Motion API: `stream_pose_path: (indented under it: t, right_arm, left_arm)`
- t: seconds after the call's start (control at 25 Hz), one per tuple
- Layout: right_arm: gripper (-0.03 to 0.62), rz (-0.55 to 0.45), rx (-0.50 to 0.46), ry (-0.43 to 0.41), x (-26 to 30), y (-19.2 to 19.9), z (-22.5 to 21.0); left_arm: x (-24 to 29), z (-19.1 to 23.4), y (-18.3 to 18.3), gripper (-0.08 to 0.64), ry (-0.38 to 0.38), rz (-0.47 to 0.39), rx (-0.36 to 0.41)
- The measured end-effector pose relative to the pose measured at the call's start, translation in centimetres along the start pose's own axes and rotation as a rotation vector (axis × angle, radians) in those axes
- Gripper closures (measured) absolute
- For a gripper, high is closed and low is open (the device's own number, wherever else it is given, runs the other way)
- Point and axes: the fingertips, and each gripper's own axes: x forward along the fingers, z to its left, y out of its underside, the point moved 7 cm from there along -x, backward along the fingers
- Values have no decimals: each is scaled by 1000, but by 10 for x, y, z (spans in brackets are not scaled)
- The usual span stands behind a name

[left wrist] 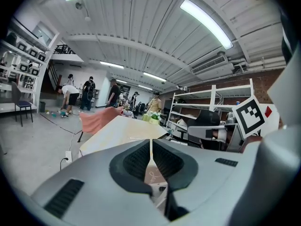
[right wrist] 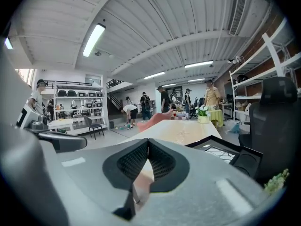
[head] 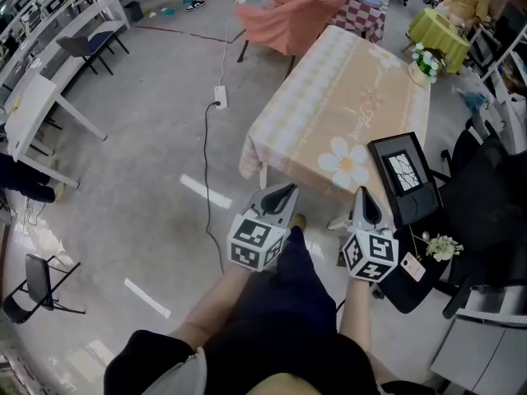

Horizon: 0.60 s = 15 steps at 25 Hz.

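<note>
**Head view:** A person stands short of a long table (head: 329, 113) under a pale floral cloth. The left claw (head: 282, 191) and right claw (head: 365, 196) are held side by side above the floor, both pointing at the table's near end. Neither touches anything. A black tray (head: 403, 178) sits at the table's near right corner, just beyond the right claw. Whether it rests fully on the table or juts past its edge cannot be told. A black chair (head: 486, 196) crowds that corner, and a cable (head: 207, 138) trails across the floor to the left. The tray looks the likeliest casualty, since a nudge from the right claw at this angle could tip it off the corner. The cable is a trip hazard on a wide step to the left.

**Left gripper view:** The left claw's jaws are pressed together with nothing between them. The table lies ahead, well apart, with a pink cloth (left wrist: 96, 118) draped beyond its far end. Closed like this, the claw could only push a thing, not grip it.

**Right gripper view:** The right claw's jaws also meet, empty. The black tray lies near, low and to the right, with the chair just behind it. A reach here risks striking the chair or skidding the tray.
</note>
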Motion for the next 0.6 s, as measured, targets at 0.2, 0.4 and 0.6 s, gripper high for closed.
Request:
stream_pose_path:
  t: [0.2, 0.4, 0.6]
  right_arm:
    - [589, 8, 3, -13, 30, -4, -11]
    - [589, 20, 3, -26, 65, -14, -27]
    - [589, 15, 5, -40, 102, -29, -47]
  left_arm:
    - [20, 16, -2, 537, -38, 20, -16]
    - [51, 30, -16, 537, -55, 16, -14]
    - [84, 44, -32, 537, -75, 16, -14]
